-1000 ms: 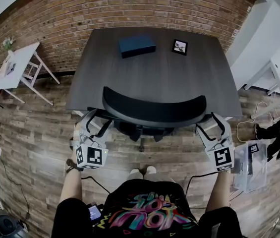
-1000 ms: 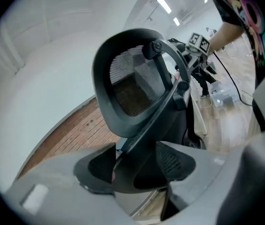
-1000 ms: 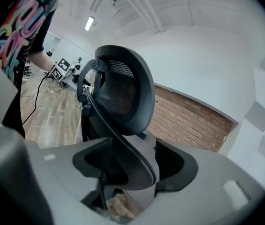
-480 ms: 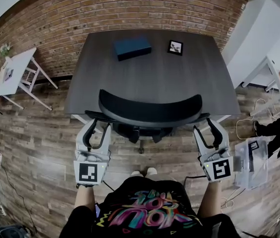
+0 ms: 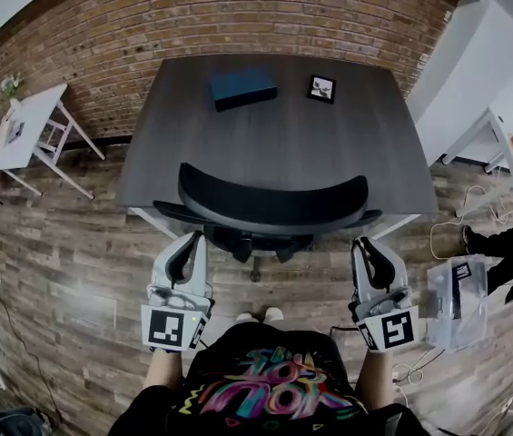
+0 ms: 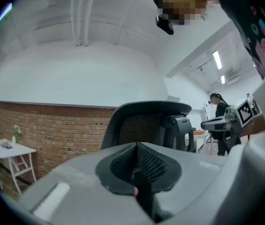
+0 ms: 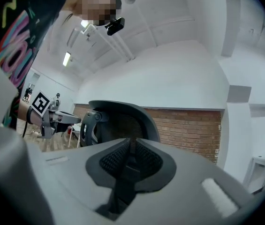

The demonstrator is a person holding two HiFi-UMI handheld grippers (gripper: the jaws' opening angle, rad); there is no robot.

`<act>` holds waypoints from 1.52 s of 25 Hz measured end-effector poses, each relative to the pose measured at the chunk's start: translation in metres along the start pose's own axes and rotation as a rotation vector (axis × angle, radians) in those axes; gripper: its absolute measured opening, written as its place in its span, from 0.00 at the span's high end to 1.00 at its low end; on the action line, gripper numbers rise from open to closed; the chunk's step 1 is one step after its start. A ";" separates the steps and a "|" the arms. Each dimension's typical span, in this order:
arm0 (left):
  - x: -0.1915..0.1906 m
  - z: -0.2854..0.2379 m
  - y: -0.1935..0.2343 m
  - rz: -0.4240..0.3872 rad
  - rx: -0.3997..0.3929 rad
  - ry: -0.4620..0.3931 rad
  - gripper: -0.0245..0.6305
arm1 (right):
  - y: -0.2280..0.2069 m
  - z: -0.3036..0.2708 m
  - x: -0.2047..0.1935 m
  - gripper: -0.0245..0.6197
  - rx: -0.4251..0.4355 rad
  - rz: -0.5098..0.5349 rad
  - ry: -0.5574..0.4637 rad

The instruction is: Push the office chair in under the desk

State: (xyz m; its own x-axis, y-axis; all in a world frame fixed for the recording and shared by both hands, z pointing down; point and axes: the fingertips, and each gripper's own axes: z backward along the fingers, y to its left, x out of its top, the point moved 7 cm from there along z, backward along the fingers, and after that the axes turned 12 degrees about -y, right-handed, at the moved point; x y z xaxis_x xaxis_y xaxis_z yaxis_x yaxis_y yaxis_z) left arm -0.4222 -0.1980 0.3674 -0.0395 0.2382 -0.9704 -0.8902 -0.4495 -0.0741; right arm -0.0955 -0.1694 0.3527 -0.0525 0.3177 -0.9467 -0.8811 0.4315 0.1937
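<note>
The black office chair (image 5: 272, 205) stands with its seat under the dark grey desk (image 5: 238, 153); only its curved backrest and armrest ends show past the desk's near edge. My left gripper (image 5: 191, 243) hangs a little short of the chair's left armrest, shut with nothing in it. My right gripper (image 5: 363, 245) is just off the right armrest, its jaws closing with nothing between them, the pads almost together. The left gripper view shows the shut left gripper (image 6: 136, 146) in front of the chair's mesh back (image 6: 137, 125). In the right gripper view the right gripper (image 7: 132, 143) faces the same back (image 7: 120, 121).
A blue box (image 5: 242, 88) and a small picture frame (image 5: 321, 88) lie on the desk. A white side table (image 5: 24, 121) stands at the left by the brick wall. A clear plastic bin (image 5: 456, 300) with cables sits on the floor at my right. A second person (image 6: 219, 114) stands further off.
Both grippers have drawn back from the chair's armrests toward me, and their jaws have gone from wide open to closed. The chair has stayed under the desk.
</note>
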 end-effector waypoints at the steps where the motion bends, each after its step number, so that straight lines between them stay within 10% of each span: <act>1: -0.001 -0.001 -0.004 0.004 -0.007 0.004 0.96 | 0.003 -0.001 -0.001 0.92 0.007 -0.011 0.001; 38: -0.009 0.000 -0.035 0.021 -0.038 0.042 0.96 | 0.005 0.010 -0.009 0.96 0.019 -0.112 -0.014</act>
State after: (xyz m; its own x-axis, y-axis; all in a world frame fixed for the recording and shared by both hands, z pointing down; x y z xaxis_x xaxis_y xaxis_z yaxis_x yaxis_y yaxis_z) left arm -0.3910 -0.1842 0.3791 -0.0382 0.1930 -0.9805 -0.8716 -0.4864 -0.0618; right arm -0.0952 -0.1619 0.3651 0.0522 0.2786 -0.9590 -0.8718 0.4811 0.0923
